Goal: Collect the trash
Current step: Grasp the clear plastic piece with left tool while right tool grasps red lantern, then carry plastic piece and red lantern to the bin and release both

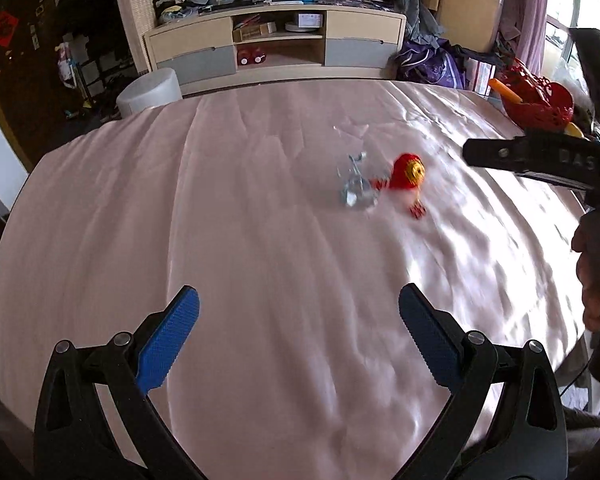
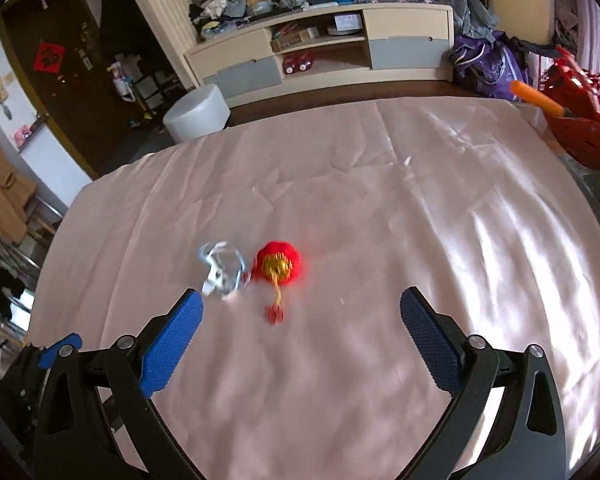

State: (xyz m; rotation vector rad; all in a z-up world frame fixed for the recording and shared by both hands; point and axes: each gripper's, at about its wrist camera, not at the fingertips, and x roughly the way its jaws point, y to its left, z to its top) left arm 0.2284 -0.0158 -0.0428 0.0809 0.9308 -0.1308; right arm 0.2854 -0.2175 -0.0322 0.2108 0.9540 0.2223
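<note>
A small red lantern ornament [image 1: 407,172] with a gold centre and a red tassel lies on the pink tablecloth [image 1: 236,208], right of a crumpled clear plastic wrapper [image 1: 356,190]. Both show closer in the right wrist view, lantern [image 2: 278,262] and wrapper [image 2: 224,270]. My left gripper [image 1: 299,312] is open and empty, well short of them. My right gripper [image 2: 301,312] is open and empty, just short of the lantern's tassel, and the wrapper sits by its left fingertip [image 2: 190,306]. The right gripper's body [image 1: 540,156] shows at the right in the left wrist view.
A red openwork basket [image 1: 538,102] with an orange stick stands at the table's far right corner; it also shows in the right wrist view [image 2: 584,128]. Beyond the table are a white round stool [image 2: 196,114], a low cabinet [image 2: 320,52] and piled bags [image 2: 488,64].
</note>
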